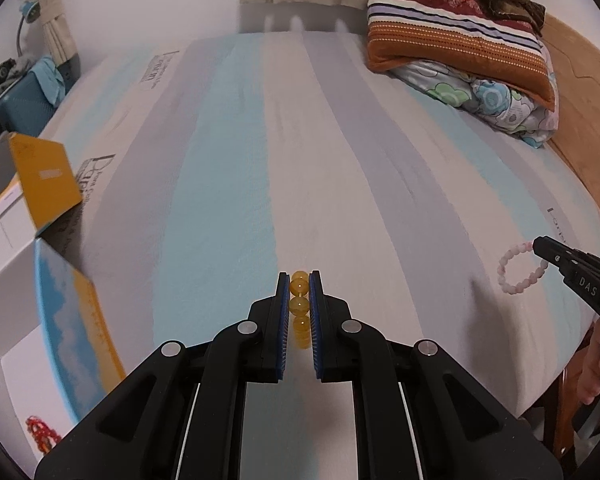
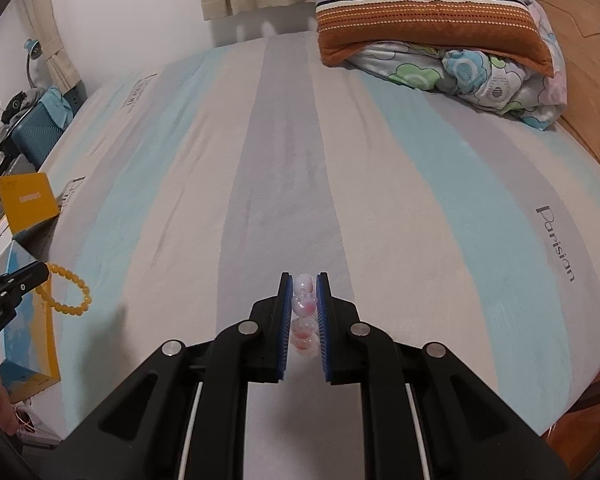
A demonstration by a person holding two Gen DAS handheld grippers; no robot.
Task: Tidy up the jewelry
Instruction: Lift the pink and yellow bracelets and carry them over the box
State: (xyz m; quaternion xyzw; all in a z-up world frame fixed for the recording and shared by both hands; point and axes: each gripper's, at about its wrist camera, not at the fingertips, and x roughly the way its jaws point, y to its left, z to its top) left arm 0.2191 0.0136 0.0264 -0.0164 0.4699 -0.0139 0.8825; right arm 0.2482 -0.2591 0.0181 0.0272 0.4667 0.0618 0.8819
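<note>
My left gripper (image 1: 299, 280) is shut on a yellow bead bracelet (image 1: 300, 304), held above the striped bed; in the right wrist view the same bracelet (image 2: 66, 292) hangs as a ring from the left gripper (image 2: 40, 274) at the left edge. My right gripper (image 2: 304, 282) is shut on a pink-and-white bead bracelet (image 2: 304, 312); in the left wrist view that bracelet (image 1: 520, 268) hangs from the right gripper (image 1: 538, 245) at the right. An open box with a blue-and-yellow lid (image 1: 72, 320) stands at the left, with red jewelry (image 1: 40, 436) low beside it.
The striped mattress (image 1: 300, 140) stretches ahead. Folded quilts and a pillow (image 1: 460, 40) are stacked at the far right. A yellow box (image 1: 44, 184) and a teal case (image 1: 20, 100) stand at the left. A wooden bed frame (image 1: 580, 100) runs along the right.
</note>
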